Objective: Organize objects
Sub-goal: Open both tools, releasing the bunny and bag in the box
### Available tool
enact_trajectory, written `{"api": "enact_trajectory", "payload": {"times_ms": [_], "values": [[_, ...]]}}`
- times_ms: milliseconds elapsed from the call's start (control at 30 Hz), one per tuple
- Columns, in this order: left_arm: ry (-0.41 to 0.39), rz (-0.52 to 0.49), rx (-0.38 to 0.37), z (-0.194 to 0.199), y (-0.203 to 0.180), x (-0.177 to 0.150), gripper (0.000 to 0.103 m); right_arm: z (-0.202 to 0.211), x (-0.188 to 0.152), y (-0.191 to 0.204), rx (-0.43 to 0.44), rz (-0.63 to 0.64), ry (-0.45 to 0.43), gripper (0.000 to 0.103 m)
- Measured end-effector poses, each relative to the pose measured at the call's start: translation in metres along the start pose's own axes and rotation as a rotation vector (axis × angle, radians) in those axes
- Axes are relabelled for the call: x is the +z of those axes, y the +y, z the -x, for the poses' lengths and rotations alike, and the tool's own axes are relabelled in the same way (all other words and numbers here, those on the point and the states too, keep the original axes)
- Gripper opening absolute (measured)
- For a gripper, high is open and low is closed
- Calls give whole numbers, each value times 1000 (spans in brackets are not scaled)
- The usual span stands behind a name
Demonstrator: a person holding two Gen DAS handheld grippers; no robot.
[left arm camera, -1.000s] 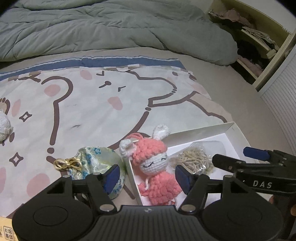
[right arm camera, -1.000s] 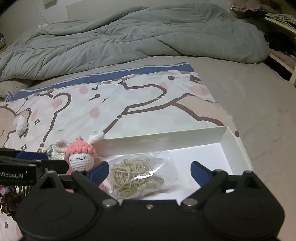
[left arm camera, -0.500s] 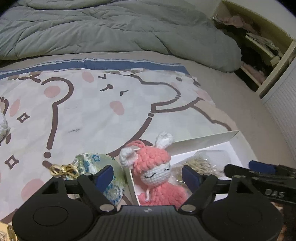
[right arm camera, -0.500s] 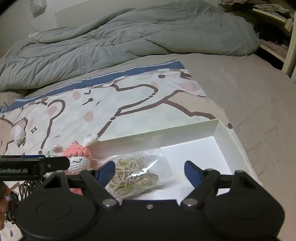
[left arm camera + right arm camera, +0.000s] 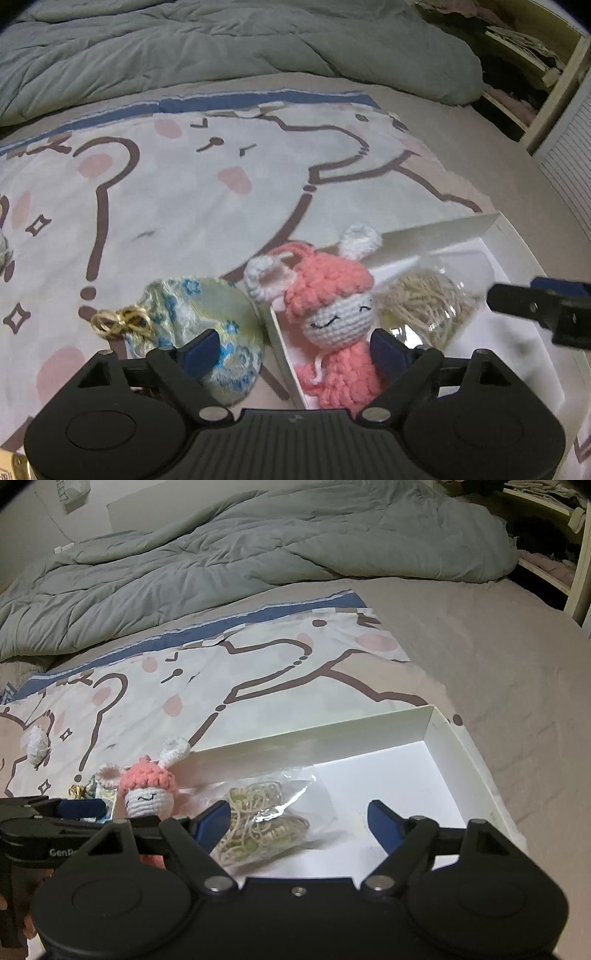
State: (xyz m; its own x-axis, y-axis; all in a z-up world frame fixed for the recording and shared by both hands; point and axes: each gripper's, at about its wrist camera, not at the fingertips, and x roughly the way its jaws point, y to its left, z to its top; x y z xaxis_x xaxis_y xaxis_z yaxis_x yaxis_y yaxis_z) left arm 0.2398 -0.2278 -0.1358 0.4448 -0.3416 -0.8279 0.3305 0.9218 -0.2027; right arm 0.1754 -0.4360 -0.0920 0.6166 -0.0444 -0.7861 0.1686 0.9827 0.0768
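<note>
The left gripper [image 5: 291,349] has just been opening its jaws; they stand spread around the crocheted bunny doll [image 5: 332,325], which lies in the white box [image 5: 439,734] at its left end, seemingly let go. The right gripper [image 5: 298,821] hangs over the box, jaws spread and pinching nothing, the bag of rubber bands [image 5: 258,819] lying below them. So two things look stowed. Left on the bed's cartoon sheet [image 5: 177,192]: a brocade pouch [image 5: 199,325] touching the box wall, and a small white ball [image 5: 36,746] well apart.

My left gripper [image 5: 293,352] and right gripper [image 5: 299,821] are black plastic with blue pads [image 5: 380,821], round discs and silver screws.
</note>
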Motion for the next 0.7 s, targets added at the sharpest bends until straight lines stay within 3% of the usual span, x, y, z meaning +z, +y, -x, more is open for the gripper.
{"api": "enact_trajectory", "payload": {"times_ms": [133,300,700], "values": [[20,-43,-6,4,-9,-6,89,0,-1,1,0,3,3,82],[35,8,-19,8,-11,-5,89,4,-2,3,1,6,-2,82],[-18,48,5,40,-2,5,89,27,-8,-4,2,-24,-56,82]]}}
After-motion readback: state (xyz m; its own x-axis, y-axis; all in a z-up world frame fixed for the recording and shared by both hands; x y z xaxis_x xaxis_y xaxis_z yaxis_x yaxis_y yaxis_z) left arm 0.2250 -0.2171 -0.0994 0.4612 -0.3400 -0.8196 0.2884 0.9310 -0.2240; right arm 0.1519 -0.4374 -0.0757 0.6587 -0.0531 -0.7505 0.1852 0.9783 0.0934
